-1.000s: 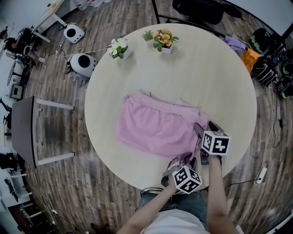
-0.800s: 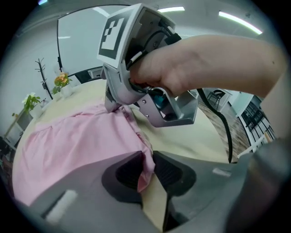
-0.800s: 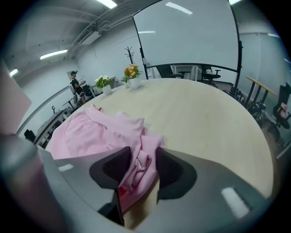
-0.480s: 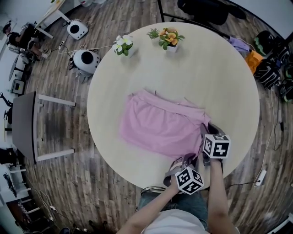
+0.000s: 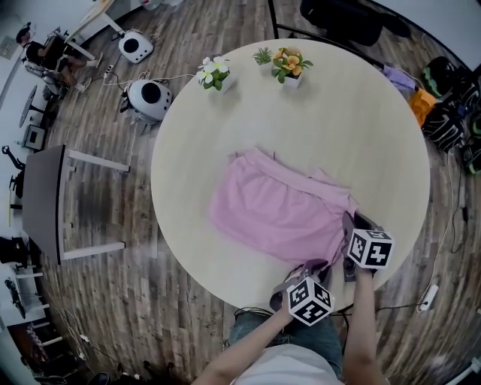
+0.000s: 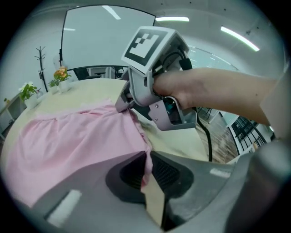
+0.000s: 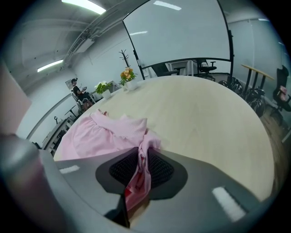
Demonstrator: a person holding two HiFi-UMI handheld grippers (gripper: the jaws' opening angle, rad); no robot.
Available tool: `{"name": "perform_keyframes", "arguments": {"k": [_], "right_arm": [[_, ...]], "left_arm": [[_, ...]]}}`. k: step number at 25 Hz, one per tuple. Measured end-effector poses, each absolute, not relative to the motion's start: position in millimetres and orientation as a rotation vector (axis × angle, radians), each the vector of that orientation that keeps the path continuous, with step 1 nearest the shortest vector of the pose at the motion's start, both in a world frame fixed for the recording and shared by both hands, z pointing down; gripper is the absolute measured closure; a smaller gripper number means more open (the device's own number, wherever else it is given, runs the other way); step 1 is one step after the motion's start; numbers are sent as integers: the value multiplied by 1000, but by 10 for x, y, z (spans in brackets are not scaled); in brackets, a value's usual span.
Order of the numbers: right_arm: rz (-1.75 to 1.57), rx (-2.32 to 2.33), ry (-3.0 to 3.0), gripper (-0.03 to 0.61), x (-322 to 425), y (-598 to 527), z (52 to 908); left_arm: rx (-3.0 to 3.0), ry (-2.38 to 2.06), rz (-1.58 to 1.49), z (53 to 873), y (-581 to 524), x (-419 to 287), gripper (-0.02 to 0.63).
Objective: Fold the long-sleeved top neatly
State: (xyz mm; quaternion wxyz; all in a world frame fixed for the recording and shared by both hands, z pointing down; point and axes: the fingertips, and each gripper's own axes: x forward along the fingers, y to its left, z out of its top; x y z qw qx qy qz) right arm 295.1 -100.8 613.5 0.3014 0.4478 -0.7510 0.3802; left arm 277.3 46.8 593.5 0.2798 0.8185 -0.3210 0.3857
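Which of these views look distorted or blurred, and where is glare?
Head view: even light, pink top sharp, floor curved toward the edges. Left gripper view: strong fisheye, dark round border; left tool, close to the lens, is soft. Right gripper view: same fisheye; ceiling lights glare; right tool soft.

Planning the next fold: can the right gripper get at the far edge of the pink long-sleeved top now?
Probably not yet: the right gripper has its jaws shut on a near corner of the pink long-sleeved top. Nothing else blocks the way.
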Motion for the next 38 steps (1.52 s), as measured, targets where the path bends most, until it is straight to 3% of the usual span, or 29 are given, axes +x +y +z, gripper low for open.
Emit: {"name": "perform_keyframes", "arguments": {"k": [13,38], "right_arm": [[1016,1285,-1988,487,2925,-1035,5548],[911,1446,-1958,488,1668,-1278,4787]], "left_arm": [[2297,-904,808,5235,396,2555,581],[2431,-929,649,4616,123,1061,583]]}}
